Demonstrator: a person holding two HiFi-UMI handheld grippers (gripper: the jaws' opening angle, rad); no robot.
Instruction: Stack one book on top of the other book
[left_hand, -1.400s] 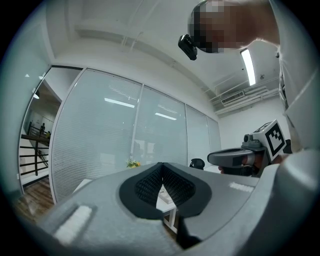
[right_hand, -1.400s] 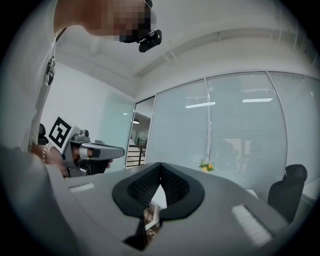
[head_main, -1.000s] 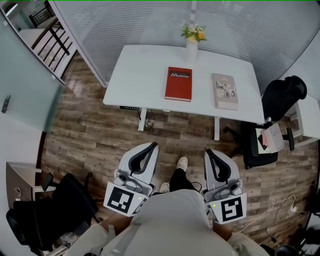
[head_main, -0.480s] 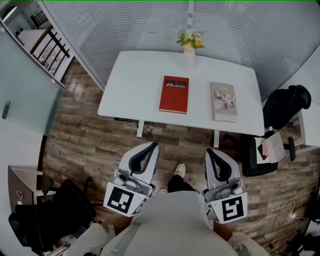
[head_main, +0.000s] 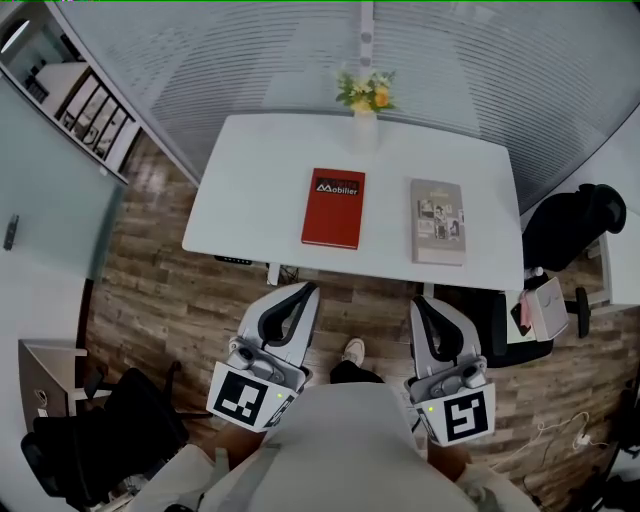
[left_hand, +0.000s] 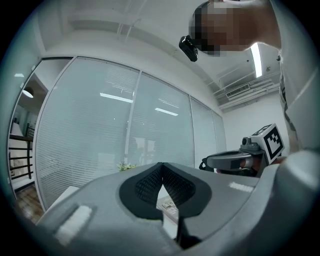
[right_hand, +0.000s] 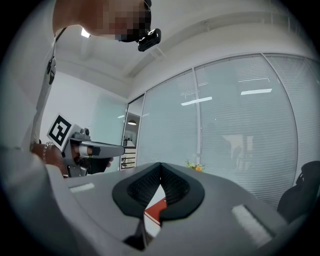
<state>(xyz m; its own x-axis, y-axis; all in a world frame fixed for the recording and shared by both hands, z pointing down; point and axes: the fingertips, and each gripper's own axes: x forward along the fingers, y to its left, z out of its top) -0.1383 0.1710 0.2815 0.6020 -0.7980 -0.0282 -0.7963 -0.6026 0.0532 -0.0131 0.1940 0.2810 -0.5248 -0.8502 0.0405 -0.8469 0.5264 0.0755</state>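
Books: we see a flat red rectangular hardcover book (head_main: 334, 208) at the middle of the smooth white table (head_main: 250, 190). A beige rectangular book (head_main: 437, 221) lies on the table to its right, apart from it.
Jaws: our left gripper (head_main: 305, 290) and right gripper (head_main: 418, 303) are closed on nothing, short of the table's near edge, well apart from both books.
Pads: black ribbed pads (left_hand: 145, 187) meet at the tips.

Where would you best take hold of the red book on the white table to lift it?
Probably its near short edge, approached low from the person's side. The red book lies flat on the table, that edge nearest the table's front and unobstructed; the beige book lies apart to its right.
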